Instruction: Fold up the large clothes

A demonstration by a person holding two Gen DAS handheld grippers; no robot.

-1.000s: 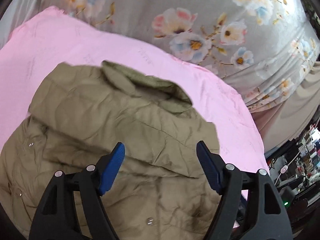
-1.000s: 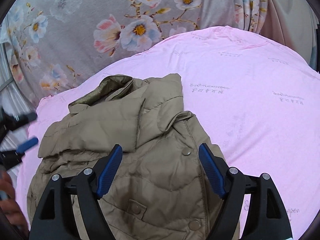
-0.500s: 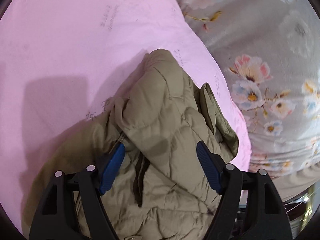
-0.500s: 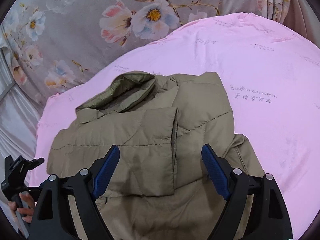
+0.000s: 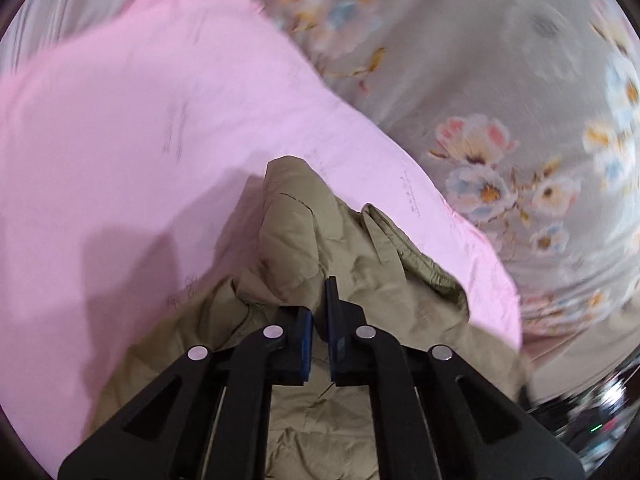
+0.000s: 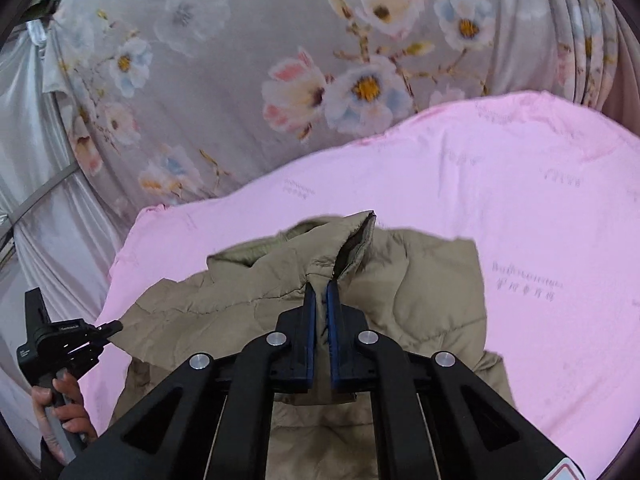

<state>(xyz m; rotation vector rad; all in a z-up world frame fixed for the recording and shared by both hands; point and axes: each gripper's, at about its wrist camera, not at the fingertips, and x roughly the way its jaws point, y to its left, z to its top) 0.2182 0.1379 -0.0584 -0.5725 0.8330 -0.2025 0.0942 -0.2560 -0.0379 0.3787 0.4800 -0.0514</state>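
Two grippers are clenched on the khaki quilted jacket [image 6: 420,292], which lies on a pink sheet [image 6: 540,216]; the right gripper [image 6: 321,292] pinches a raised fold near the collar [image 6: 260,250]; the left gripper [image 5: 320,296] pinches the padded fabric at the jacket's side; a floral grey curtain [image 6: 248,60] hangs behind.
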